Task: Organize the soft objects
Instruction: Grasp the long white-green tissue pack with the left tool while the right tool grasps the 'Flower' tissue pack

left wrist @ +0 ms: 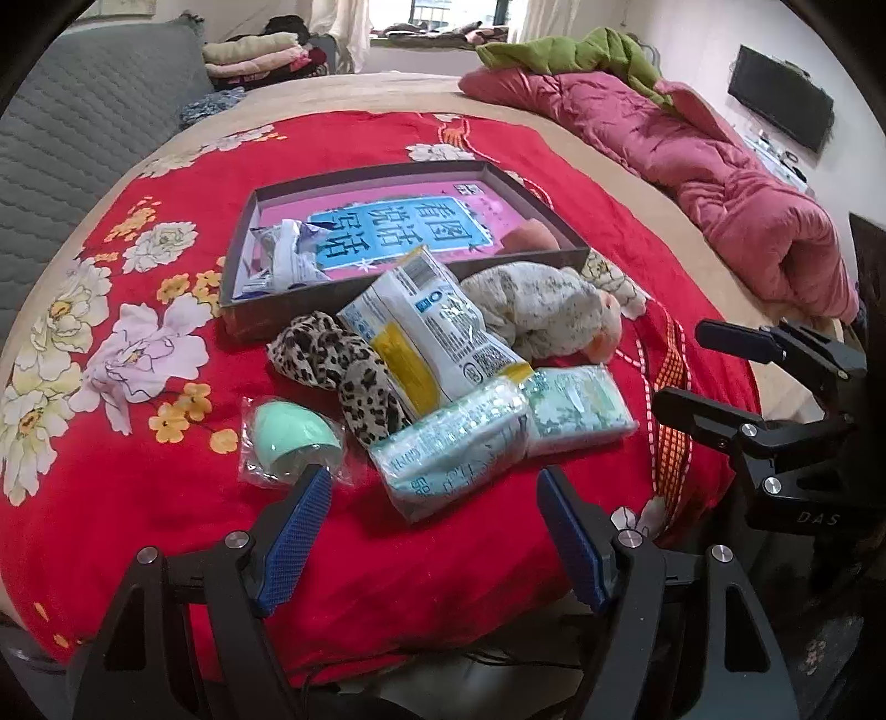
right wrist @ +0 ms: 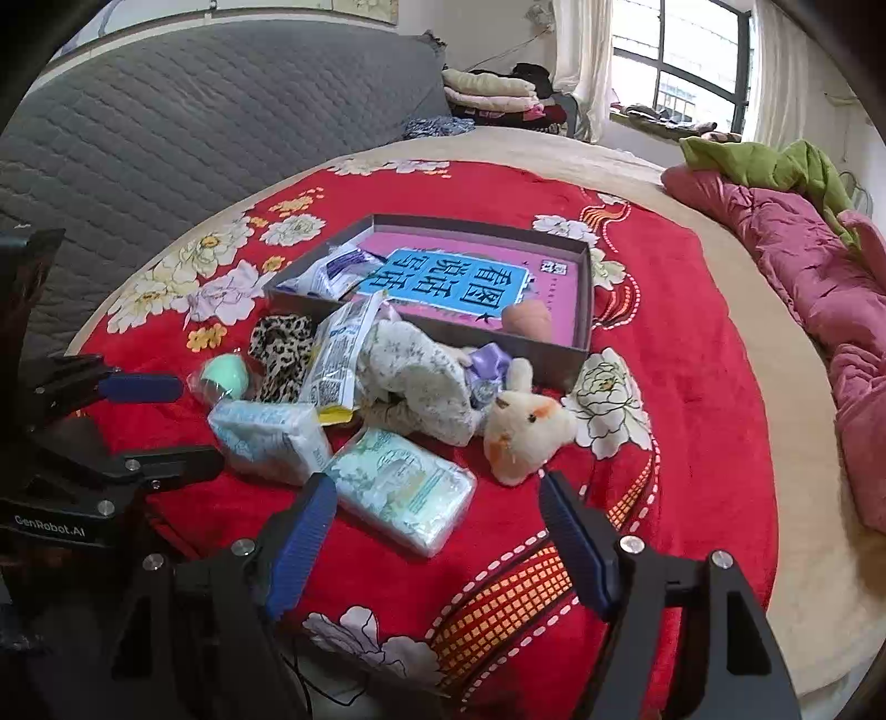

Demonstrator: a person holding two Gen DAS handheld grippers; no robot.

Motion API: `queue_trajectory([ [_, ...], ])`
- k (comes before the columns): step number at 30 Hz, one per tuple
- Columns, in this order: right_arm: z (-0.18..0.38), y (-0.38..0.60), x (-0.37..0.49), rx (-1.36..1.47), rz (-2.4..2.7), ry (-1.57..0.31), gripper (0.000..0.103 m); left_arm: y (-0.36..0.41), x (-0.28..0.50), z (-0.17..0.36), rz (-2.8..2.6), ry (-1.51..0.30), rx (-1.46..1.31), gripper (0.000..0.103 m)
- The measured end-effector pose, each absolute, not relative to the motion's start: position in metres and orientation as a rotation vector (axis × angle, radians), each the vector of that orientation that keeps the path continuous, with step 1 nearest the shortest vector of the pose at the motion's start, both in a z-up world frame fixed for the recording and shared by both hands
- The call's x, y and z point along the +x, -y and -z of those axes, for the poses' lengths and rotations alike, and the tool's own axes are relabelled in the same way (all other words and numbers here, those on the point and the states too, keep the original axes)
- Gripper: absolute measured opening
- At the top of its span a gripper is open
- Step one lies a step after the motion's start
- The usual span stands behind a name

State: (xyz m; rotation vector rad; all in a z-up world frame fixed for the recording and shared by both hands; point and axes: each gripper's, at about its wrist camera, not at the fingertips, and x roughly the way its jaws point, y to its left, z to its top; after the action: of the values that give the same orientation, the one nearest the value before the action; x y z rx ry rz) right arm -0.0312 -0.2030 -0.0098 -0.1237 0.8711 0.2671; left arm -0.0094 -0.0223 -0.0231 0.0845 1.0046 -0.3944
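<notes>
On the red floral bedspread (left wrist: 166,498) lies a heap of soft items. It holds a leopard-print cloth (left wrist: 338,365), a white and yellow packet (left wrist: 432,332), a speckled plush toy (left wrist: 548,310), two tissue packs (left wrist: 454,448) (left wrist: 576,410) and a mint sponge (left wrist: 290,437) in clear wrap. Behind the heap stands a shallow grey box (left wrist: 410,282) with a pink and blue book, a white-blue packet (left wrist: 288,255) and a peach object (left wrist: 531,238) inside. My left gripper (left wrist: 434,531) hovers open just short of the nearer tissue pack. My right gripper (right wrist: 437,543) is open over the other tissue pack (right wrist: 404,493), near the plush toy (right wrist: 526,426).
A pink quilt (left wrist: 720,183) with a green blanket (left wrist: 570,52) lies along the right side of the bed. A grey quilted pad (right wrist: 194,111) stands at the left, folded clothes (left wrist: 255,55) behind it. A dark screen (left wrist: 781,113) hangs on the right wall.
</notes>
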Motion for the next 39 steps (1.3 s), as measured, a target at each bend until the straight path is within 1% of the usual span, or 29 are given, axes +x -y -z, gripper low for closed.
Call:
queue_trajectory([
  [12, 0.027, 0.202, -0.027, -0.132, -0.287, -0.911, 0.075, 0.036, 0.005, 0.029, 0.45, -0.95, 0.19, 0.078],
  [21, 0.045, 0.2, -0.019, -0.134, -0.314, -0.956, 0.075, 0.056, 0.013, 0.034, 0.567, -0.886, 0.361, 0.078],
  [27, 0.061, 0.197, -0.01, -0.145, -0.347, -0.985, 0.075, 0.056, 0.02, 0.047, 0.595, -0.915, 0.39, 0.078],
  [39, 0.082, 0.189, 0.014, -0.225, -0.457, -0.965, 0.075, 0.061, 0.023, 0.062, 0.668, -0.963, 0.406, 0.078],
])
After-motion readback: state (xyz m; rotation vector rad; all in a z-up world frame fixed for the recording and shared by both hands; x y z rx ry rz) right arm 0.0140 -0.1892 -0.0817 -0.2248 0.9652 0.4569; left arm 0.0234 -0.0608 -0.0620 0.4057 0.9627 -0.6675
